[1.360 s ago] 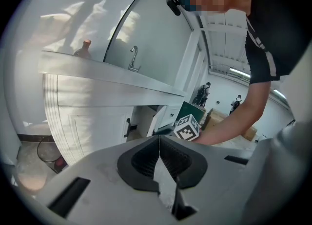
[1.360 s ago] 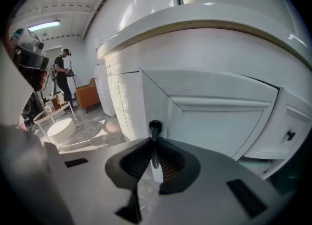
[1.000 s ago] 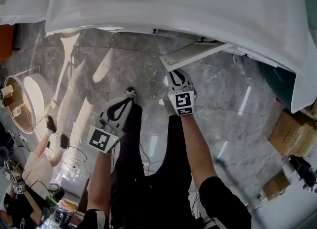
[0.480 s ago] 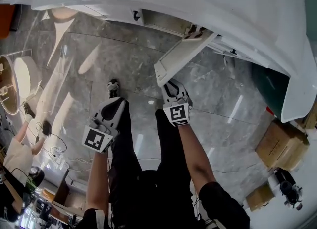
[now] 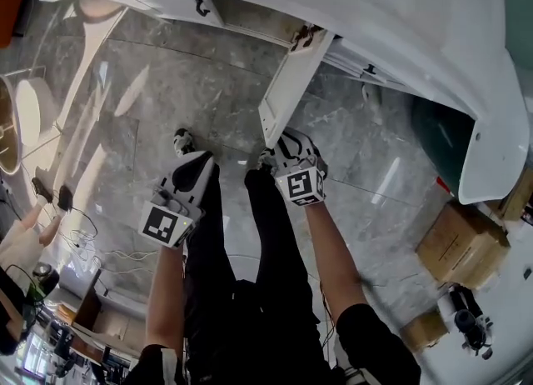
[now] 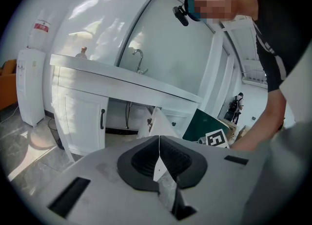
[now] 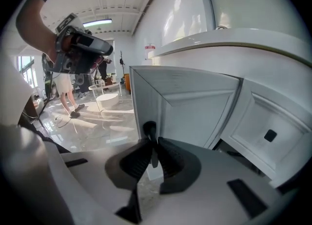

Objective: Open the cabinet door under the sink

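Note:
The white cabinet door [image 5: 289, 92] under the sink counter [image 5: 350, 8] stands swung out, roughly square to the cabinet front. My right gripper [image 5: 279, 148] is at the door's free edge. In the right gripper view, my right gripper [image 7: 152, 145] is shut on the door's black handle [image 7: 149, 130]. Its jaws have just been opening slightly, and the handle remains between the pads. My left gripper [image 5: 193, 171] hangs left of the door over the floor, apart from it. In the left gripper view, my left gripper [image 6: 158, 159] is shut and empty.
The neighbouring door [image 6: 83, 121] with its black handle [image 6: 102, 119] is closed. Pipes show in the opened cabinet. Cardboard boxes [image 5: 460, 246] and a dark green panel [image 5: 437, 137] lie to the right. A round white stand [image 5: 18, 121] and cables lie on the glossy floor to the left.
The door has swung much further out from the cabinet, with the right gripper moving back at its free edge. The left gripper has moved back alongside it.

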Demonstrator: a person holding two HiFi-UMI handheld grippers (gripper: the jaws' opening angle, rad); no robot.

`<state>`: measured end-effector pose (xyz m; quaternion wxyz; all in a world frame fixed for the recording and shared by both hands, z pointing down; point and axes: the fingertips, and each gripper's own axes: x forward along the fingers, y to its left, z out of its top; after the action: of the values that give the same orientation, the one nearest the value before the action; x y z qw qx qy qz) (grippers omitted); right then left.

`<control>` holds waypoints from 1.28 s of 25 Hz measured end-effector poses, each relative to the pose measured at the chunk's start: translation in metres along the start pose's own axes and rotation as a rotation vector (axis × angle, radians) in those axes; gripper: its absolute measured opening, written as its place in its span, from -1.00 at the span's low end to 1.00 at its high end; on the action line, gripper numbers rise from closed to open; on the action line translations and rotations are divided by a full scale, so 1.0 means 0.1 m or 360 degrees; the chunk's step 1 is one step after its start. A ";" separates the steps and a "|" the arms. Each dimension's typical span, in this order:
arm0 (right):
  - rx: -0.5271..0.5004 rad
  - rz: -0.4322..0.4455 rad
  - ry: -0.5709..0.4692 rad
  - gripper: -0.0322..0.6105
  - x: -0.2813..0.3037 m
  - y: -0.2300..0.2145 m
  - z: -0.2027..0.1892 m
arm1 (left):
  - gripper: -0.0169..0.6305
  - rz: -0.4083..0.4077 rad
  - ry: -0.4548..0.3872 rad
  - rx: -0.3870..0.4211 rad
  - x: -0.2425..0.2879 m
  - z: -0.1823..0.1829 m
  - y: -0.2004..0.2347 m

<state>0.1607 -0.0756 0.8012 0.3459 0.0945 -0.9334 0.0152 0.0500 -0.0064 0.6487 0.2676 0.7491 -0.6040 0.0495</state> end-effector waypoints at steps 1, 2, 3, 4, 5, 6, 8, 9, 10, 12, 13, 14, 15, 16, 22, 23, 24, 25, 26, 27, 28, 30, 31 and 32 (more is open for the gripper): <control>-0.0011 0.0010 0.0010 -0.60 -0.03 -0.02 -0.03 | -0.90 0.0008 0.0013 -0.0012 0.01 0.00 -0.03; -0.0023 0.0018 0.0020 -0.60 -0.06 -0.04 -0.06 | -0.90 0.0010 0.0017 -0.0015 0.02 0.00 -0.05; -0.0035 0.0025 0.0031 -0.60 -0.08 -0.06 -0.09 | -0.90 0.0006 0.0016 -0.0009 0.03 0.02 -0.07; -0.0046 0.0028 0.0044 -0.60 -0.10 -0.08 -0.11 | -0.90 0.0002 0.0017 -0.0004 0.03 0.02 -0.08; -0.0053 0.0029 0.0060 -0.60 -0.12 -0.09 -0.13 | -0.90 0.0006 0.0024 -0.0010 0.03 0.01 -0.08; -0.0057 0.0029 0.0076 -0.60 -0.13 -0.10 -0.16 | -0.90 0.0013 0.0032 -0.0019 0.02 0.00 -0.08; -0.0062 0.0031 0.0107 -0.60 -0.17 -0.13 -0.21 | -0.90 0.0018 0.0015 -0.0010 0.01 0.01 -0.06; -0.0069 0.0033 0.0123 -0.59 -0.20 -0.15 -0.24 | -0.90 0.0017 -0.0001 0.0008 0.01 0.03 -0.06; -0.0077 0.0033 0.0138 -0.60 -0.22 -0.17 -0.27 | -0.90 0.0017 -0.0006 0.0023 0.01 0.04 -0.06; -0.0078 0.0028 0.0164 -0.59 -0.25 -0.18 -0.29 | -0.90 0.0014 0.0007 0.0023 0.02 0.06 -0.07; -0.0070 0.0019 0.0174 -0.59 -0.24 -0.19 -0.30 | -0.90 0.0009 0.0016 0.0016 0.03 0.08 -0.08; -0.0053 0.0007 0.0181 -0.59 -0.24 -0.19 -0.30 | -0.90 0.0005 0.0024 0.0015 0.04 0.11 -0.10; -0.0028 -0.0009 0.0184 -0.58 -0.24 -0.20 -0.30 | -0.90 0.0000 0.0029 0.0024 0.05 0.14 -0.13; 0.0006 -0.0028 0.0185 -0.57 -0.26 -0.21 -0.32 | -0.90 -0.0004 0.0030 0.0036 0.04 0.18 -0.15; 0.0191 -0.0080 0.0204 -0.38 -0.76 -0.24 -0.36 | -0.90 -0.0024 0.0023 0.0134 -0.08 0.49 -0.38; 0.0208 -0.0078 0.0201 -0.40 -0.93 -0.25 -0.33 | -0.90 -0.0039 0.0020 0.0172 -0.09 0.56 -0.43; 0.0228 -0.0080 0.0198 -0.45 -1.11 -0.27 -0.28 | -0.90 -0.0057 0.0014 0.0207 -0.10 0.65 -0.50; 0.0257 -0.0087 0.0194 -0.55 -1.33 -0.29 -0.22 | -0.90 -0.0077 0.0008 0.0233 -0.12 0.74 -0.58; 0.0289 -0.0092 0.0188 -0.61 -1.55 -0.32 -0.15 | -0.90 -0.0099 0.0001 0.0252 -0.16 0.83 -0.65; 0.0320 -0.0091 0.0180 -0.67 -1.75 -0.32 -0.06 | -0.90 -0.0118 -0.0008 0.0264 -0.22 0.92 -0.71; 0.0341 -0.0076 0.0171 -0.69 -1.92 -0.30 0.05 | -0.90 -0.0126 -0.0019 0.0263 -0.29 1.03 -0.75; 0.0338 -0.0012 0.0159 -0.71 -2.17 -0.23 0.30 | -0.90 -0.0109 -0.0051 0.0226 -0.45 1.30 -0.76; 0.0322 0.0021 0.0149 -0.71 -2.28 -0.19 0.44 | -0.90 -0.0095 -0.0067 0.0210 -0.54 1.44 -0.77; 0.0307 0.0046 0.0134 -0.71 -2.38 -0.14 0.59 | -0.90 -0.0088 -0.0080 0.0206 -0.64 1.57 -0.79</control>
<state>0.3023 -0.0553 0.6009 0.3739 0.1130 -0.9135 0.1139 0.0678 -0.0123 0.4629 0.2045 0.7822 -0.5852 0.0622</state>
